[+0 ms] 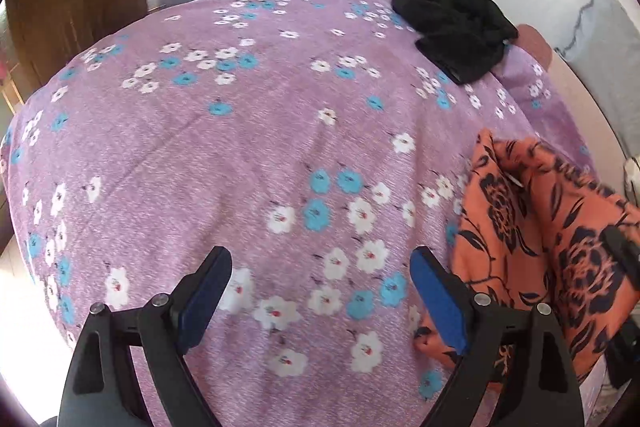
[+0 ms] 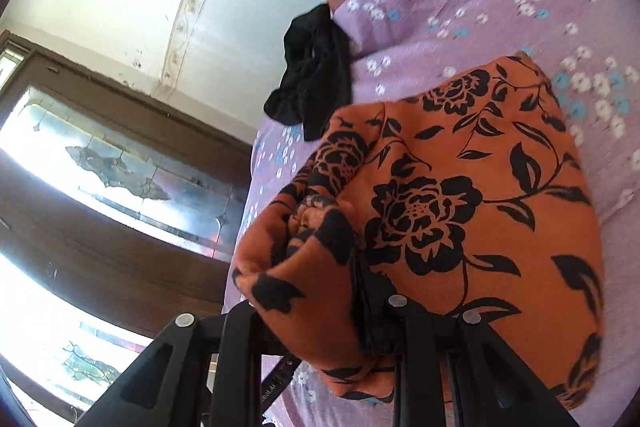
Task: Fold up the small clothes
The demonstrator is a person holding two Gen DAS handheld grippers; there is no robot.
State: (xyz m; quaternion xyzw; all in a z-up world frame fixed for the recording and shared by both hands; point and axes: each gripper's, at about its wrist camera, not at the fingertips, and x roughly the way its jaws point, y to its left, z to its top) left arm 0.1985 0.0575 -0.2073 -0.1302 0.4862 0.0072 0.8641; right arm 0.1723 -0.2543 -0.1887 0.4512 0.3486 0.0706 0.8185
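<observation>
the left tool [image 1: 322, 301] is released, blue pads wide apart above the purple floral bedsheet [image 1: 248, 131], gripping nothing. the right tool [image 2: 356, 311] is clenched on a bunched fold of the orange floral garment [image 2: 460, 211], which hangs partly lifted over the bed, to the right of the left tool. a black garment [image 1: 460, 35] lies crumpled near the far edge of the bed, well apart.

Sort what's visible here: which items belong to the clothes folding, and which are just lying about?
Job:
orange floral garment, clamped in the right gripper
black garment, crumpled
left gripper, open, empty

Lying about:
purple floral bedsheet
wooden door
</observation>
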